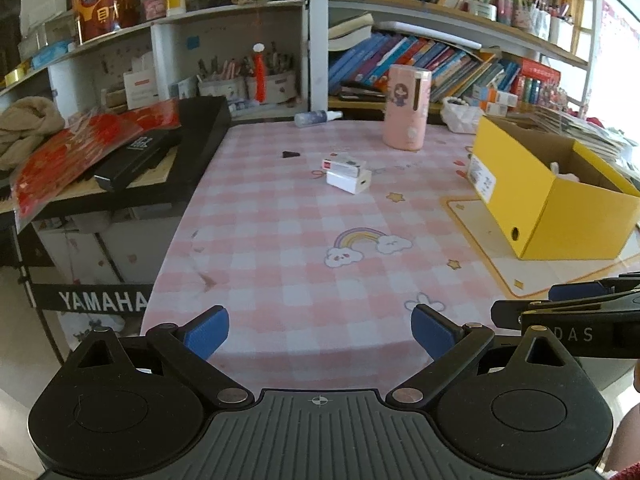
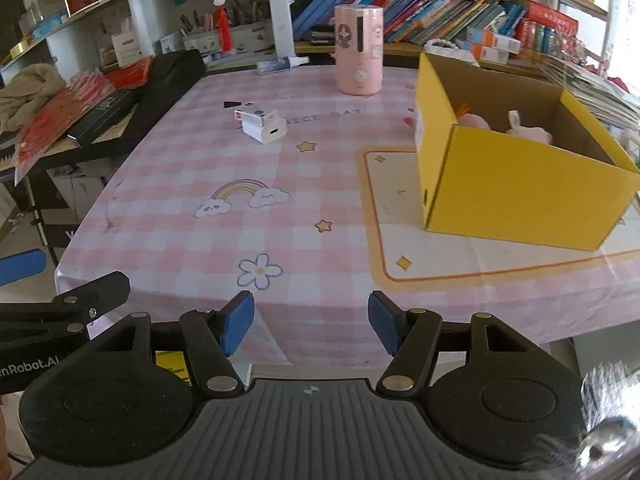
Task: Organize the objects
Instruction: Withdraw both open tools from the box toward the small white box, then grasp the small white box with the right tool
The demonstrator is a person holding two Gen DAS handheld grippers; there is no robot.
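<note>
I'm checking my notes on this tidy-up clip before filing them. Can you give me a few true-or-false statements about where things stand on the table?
1. Both tongs, left and right, are open and hold nothing. True.
2. The yellow box has its lid on. False: it is open on top, with pink items inside.
3. The white charger lies on the tablecloth, outside the box. True.
4. The pink canister lies on its side. False: it stands upright.
5. The spray bottle stands upright. False: it lies on its side.
</note>
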